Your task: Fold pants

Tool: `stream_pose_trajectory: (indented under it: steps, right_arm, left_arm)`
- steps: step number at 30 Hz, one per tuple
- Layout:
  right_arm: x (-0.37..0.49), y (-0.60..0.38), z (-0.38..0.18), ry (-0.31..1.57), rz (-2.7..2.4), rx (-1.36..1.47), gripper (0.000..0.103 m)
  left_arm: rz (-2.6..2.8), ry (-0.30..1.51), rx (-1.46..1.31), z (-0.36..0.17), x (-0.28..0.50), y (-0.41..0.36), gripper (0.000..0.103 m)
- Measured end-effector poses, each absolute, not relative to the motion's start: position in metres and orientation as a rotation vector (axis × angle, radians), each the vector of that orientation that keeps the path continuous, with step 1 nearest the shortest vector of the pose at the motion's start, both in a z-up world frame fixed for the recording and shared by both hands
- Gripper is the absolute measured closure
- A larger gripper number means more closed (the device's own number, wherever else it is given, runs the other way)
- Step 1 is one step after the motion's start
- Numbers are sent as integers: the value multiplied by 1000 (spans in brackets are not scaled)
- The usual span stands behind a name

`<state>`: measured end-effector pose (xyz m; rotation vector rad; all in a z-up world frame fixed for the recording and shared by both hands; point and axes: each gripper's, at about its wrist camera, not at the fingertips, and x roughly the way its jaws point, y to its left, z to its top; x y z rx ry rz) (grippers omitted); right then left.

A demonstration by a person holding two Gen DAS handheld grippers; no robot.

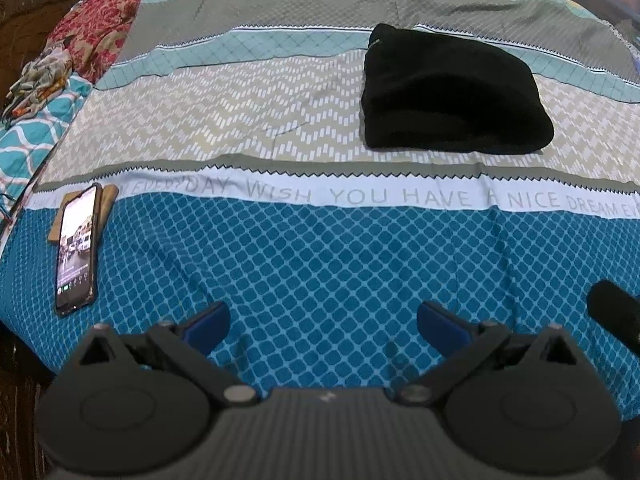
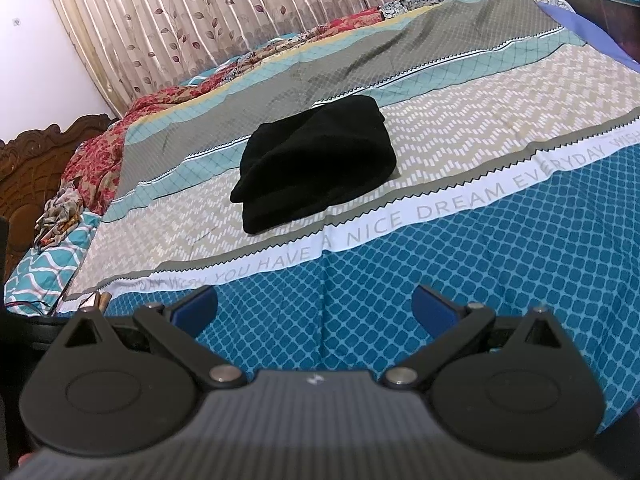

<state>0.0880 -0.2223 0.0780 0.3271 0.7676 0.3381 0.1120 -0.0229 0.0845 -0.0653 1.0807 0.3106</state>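
Note:
The black pants (image 1: 452, 96) lie folded into a compact stack on the patterned bedsheet (image 1: 320, 264), on its beige zigzag band. They also show in the right wrist view (image 2: 316, 164). My left gripper (image 1: 323, 326) is open and empty, held over the blue part of the sheet, well short of the pants. My right gripper (image 2: 314, 308) is open and empty too, also over the blue part and apart from the pants.
A phone (image 1: 78, 248) with a lit screen lies on a brown wallet at the bed's left edge. Crumpled red and teal bedding (image 1: 92, 36) is piled at the far left by a carved wooden headboard (image 2: 28, 160). A curtain (image 2: 240, 12) hangs behind the bed.

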Motion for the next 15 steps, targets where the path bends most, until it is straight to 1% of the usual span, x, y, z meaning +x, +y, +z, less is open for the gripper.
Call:
stream_pose_trajectory:
  steps: [15]
  right_arm:
    - [87, -218, 74, 787, 332, 327, 0]
  left_arm:
    - [302, 1143, -71, 70, 111, -20, 0]
